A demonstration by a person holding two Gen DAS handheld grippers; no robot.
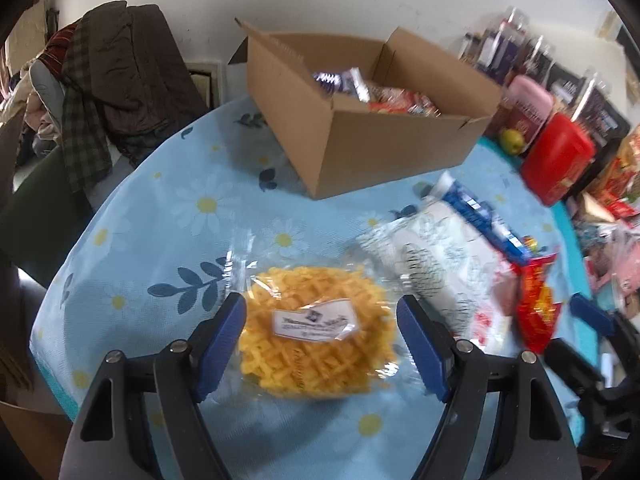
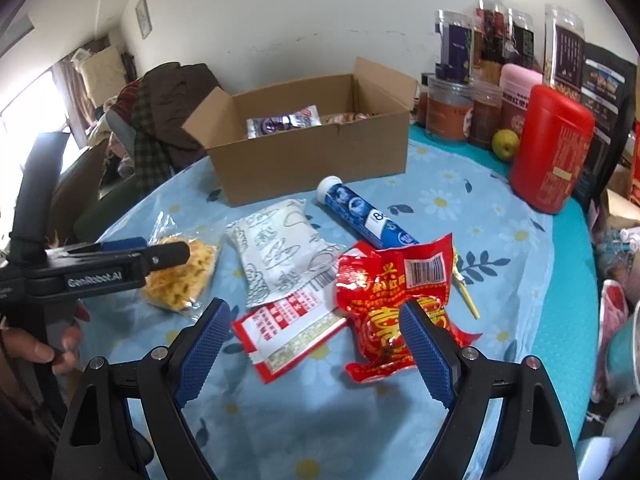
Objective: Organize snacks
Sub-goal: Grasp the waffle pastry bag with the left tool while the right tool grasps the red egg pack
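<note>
My left gripper [image 1: 322,312] is open, its blue fingers on either side of a clear bag of yellow lattice crisps [image 1: 316,332] lying on the flowered tablecloth; it also shows from the side in the right wrist view [image 2: 160,254] at that bag [image 2: 180,276]. My right gripper [image 2: 316,316] is open and empty above a red-and-white sachet [image 2: 288,324] and a crumpled red packet [image 2: 396,300]. A white patterned pouch [image 2: 280,248] and a blue tube [image 2: 364,216] lie behind. An open cardboard box [image 2: 304,156] holding several snack packs stands at the back.
A red canister [image 2: 552,148], a green apple [image 2: 505,143], and several jars [image 2: 480,80] line the right back edge by the wall. Clothes are piled on a chair [image 2: 168,108] left of the box. More clutter lies at the far right [image 2: 612,320].
</note>
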